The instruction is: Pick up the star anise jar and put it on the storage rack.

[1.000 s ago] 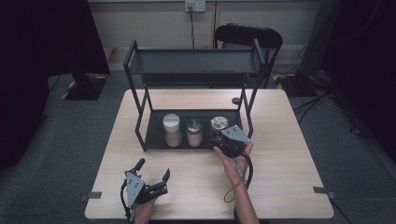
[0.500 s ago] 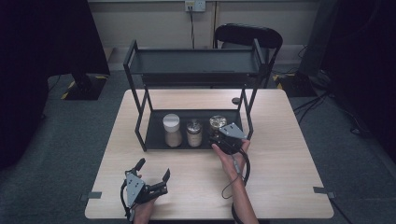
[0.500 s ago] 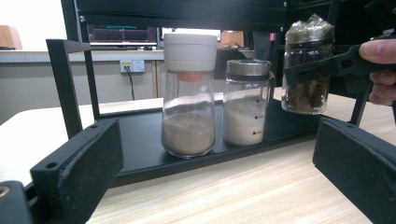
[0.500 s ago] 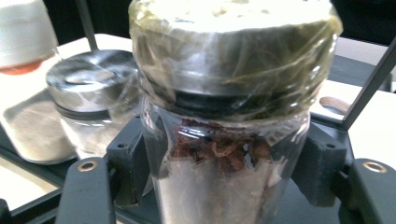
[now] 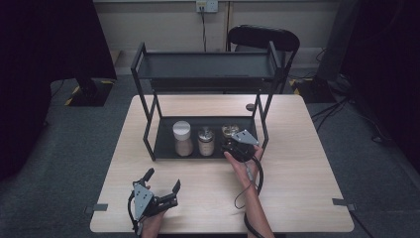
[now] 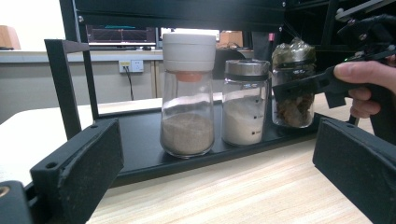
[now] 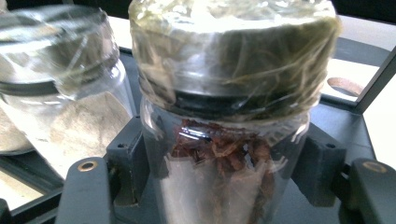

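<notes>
From the high view, the right gripper (image 5: 236, 144) is pushed up to the near right end of the black rack (image 5: 205, 74), at the rightmost of three jars on the bottom shelf. The left gripper (image 5: 161, 184) sits idle near the near left table edge (image 5: 317, 163), jaws spread wide with nothing between them.

Left gripper view: white-capped jar (image 6: 188, 100) on the left, a steel-lidded jar (image 6: 245, 102) in the middle, then the wrapped jar (image 6: 293, 88) with brown chunks inside, the right hand (image 6: 369, 86) just beside it.

Right gripper view is where it counts. That wrapped jar sits between the two jaws, one on each side of the body below the lid. Looks like they're touching the wall, but it's so close up I honestly can't tell if it's pinched yet.

Handling-wise I'd say clear, rigid and smooth, so probably slippery, and breakable if it's glass. The film over the lid is crinkly and loose, bad grip. Take it on the body under the lid, squeeze firmly, lift straight.
</notes>
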Motion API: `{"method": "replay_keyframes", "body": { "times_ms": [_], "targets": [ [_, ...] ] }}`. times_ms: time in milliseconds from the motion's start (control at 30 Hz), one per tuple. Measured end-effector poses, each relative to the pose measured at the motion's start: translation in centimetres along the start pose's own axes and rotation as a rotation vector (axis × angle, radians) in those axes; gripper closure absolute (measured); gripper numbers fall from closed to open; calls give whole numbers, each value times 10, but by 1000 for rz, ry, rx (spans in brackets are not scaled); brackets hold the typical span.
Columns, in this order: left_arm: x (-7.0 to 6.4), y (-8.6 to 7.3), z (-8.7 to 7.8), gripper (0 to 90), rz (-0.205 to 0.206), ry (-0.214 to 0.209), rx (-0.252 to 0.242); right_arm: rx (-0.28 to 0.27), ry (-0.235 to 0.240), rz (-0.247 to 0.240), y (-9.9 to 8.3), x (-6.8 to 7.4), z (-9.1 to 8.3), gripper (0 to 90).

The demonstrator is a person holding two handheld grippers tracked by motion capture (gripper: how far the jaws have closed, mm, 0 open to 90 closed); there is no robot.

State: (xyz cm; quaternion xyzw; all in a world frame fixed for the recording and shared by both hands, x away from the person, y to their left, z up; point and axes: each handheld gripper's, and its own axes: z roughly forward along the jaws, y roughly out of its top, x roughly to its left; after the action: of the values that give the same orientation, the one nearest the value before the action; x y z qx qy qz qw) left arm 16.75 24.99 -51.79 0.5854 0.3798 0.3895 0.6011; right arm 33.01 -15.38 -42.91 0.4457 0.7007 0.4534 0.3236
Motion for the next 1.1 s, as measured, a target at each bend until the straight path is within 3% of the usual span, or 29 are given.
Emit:
{"method": "replay_keyframes", "body": {
  "times_ms": [333,567,733,1100],
  "targets": [
    [0,0,0,10,0,-1,0,3,7,21,-3,-3,9,305],
    [0,0,0,10,0,1,0,-7,10,43,-9,-5,6,306],
    [0,0,0,10,0,1,0,-1,1,24,-9,-1,6,306],
    [0,0,0,10,1,2,0,1,-3,31,-9,0,6,305]
  ]
}}
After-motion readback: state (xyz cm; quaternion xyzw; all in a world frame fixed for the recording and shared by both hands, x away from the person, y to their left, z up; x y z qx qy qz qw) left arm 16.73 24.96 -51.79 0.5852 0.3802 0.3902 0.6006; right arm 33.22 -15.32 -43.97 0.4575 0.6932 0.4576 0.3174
